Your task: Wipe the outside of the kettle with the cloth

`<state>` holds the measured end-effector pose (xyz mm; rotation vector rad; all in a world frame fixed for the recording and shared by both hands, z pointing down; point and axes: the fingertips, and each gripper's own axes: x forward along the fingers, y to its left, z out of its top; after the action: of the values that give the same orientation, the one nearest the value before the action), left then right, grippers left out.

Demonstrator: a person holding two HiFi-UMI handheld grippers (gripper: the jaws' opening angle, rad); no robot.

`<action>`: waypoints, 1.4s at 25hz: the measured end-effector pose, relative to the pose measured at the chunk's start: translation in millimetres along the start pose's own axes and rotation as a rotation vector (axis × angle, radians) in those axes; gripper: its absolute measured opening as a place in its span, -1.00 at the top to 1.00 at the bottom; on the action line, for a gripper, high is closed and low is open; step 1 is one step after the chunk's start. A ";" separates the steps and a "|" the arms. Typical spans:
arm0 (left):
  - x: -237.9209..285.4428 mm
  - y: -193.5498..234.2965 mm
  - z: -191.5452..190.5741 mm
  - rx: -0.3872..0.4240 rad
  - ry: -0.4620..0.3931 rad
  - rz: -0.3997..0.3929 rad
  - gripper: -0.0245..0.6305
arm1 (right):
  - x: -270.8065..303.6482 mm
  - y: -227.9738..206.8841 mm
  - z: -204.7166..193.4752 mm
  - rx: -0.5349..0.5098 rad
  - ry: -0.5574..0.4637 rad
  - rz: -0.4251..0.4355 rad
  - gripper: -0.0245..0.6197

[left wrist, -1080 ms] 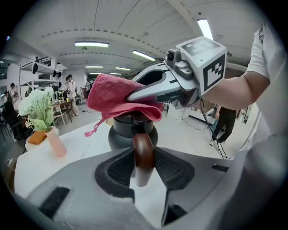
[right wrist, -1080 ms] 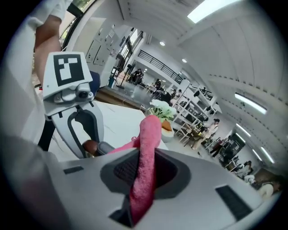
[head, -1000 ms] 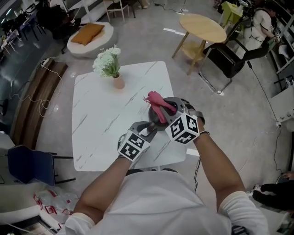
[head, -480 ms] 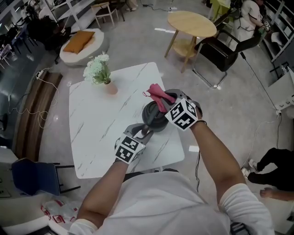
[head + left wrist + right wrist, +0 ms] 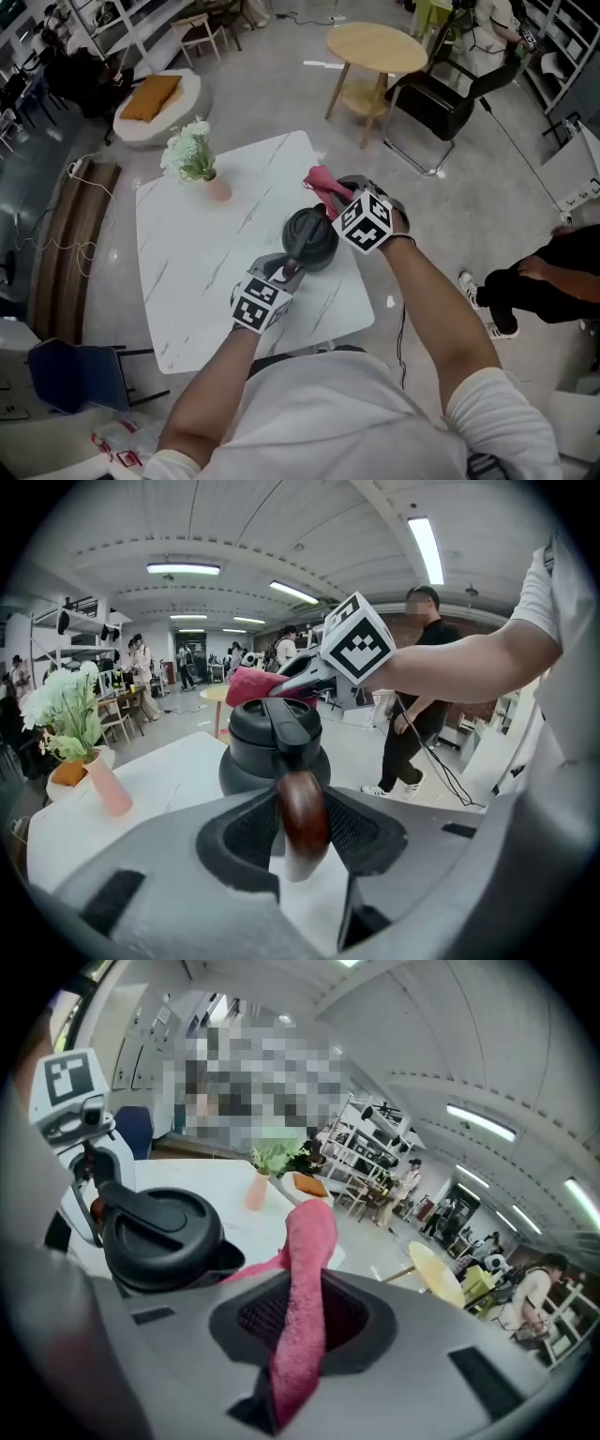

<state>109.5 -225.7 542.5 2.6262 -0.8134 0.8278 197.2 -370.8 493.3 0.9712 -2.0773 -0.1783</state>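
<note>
Closest in, the left claw [image 5: 302, 813] is sitting on the kettle's brown handle [image 5: 302, 829]. Its jaws have just been closing in a bit, so it's gripping the handle and steadying the pot rather than hanging loose.

The kettle [image 5: 309, 239] is standing upright on the bench [image 5: 187, 272], right in front of the person.

What's changed: a second ago the pink cloth [image 5: 322, 178] was draping over the lid, and now the right claw [image 5: 345, 202], pinching that cloth tight, is swinging round to the kettle's far right flank. I'm reading that as the wipe working its way around the body, with the lid side looking done and the near side probably still to go.

Room-wise, the kettle is sitting just beside the bench's right edge, so the right claw is working close to that drop. There's lots of bare bench to the left, with the flower vase [image 5: 208, 178] well apart at the far corner.
</note>
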 end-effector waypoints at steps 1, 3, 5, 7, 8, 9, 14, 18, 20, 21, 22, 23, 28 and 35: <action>-0.1 0.0 -0.3 -0.011 0.000 -0.003 0.48 | -2.9 -5.3 -6.4 0.017 0.013 -0.017 0.72; 0.1 -0.9 -0.2 -0.035 -0.003 -0.017 0.50 | -15.7 -15.6 -19.7 0.088 0.022 -0.050 0.72; 1.8 -3.5 1.6 -0.055 -0.007 -0.029 0.53 | -34.7 -22.1 -33.4 0.189 0.009 -0.073 0.72; 4.8 -5.0 3.2 -0.040 -0.007 -0.023 0.53 | -54.9 -22.0 -44.8 0.300 -0.023 -0.079 0.72; 6.0 -4.3 3.3 -0.025 -0.007 -0.013 0.52 | -64.2 -20.3 -48.8 0.345 -0.042 -0.083 0.72; 6.7 -3.0 2.9 -0.015 -0.008 -0.004 0.52 | -72.5 -17.2 -51.8 0.382 -0.061 -0.087 0.72; 8.0 2.9 1.1 -0.003 -0.020 0.047 0.55 | -100.0 17.5 -53.3 0.526 -0.160 -0.075 0.72; 7.6 3.6 0.2 -0.003 -0.020 0.058 0.56 | -107.8 50.7 -51.9 0.579 -0.191 -0.034 0.72; 6.7 3.4 0.3 -0.013 -0.032 0.047 0.56 | -110.4 63.4 -51.8 0.589 -0.197 -0.016 0.72; 6.3 3.2 0.4 -0.024 -0.041 0.039 0.57 | -111.9 68.3 -51.8 0.593 -0.200 -0.008 0.72; 6.1 2.9 0.2 -0.041 -0.051 0.030 0.57 | -113.6 72.4 -51.7 0.599 -0.203 -0.002 0.72; 6.0 2.8 0.1 -0.061 -0.059 0.024 0.56 | -115.5 75.4 -51.5 0.604 -0.208 0.004 0.72; 5.7 5.7 2.6 -0.112 -0.076 0.040 0.60 | -123.7 81.0 -46.4 0.618 -0.232 0.016 0.72; -9.1 17.4 2.5 -0.282 -0.127 0.050 0.64 | -138.8 92.6 -21.5 0.535 -0.281 0.046 0.72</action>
<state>94.3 -236.9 536.5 2.4346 -0.9558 0.5180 210.6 -206.2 461.5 1.2659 -2.4664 0.2987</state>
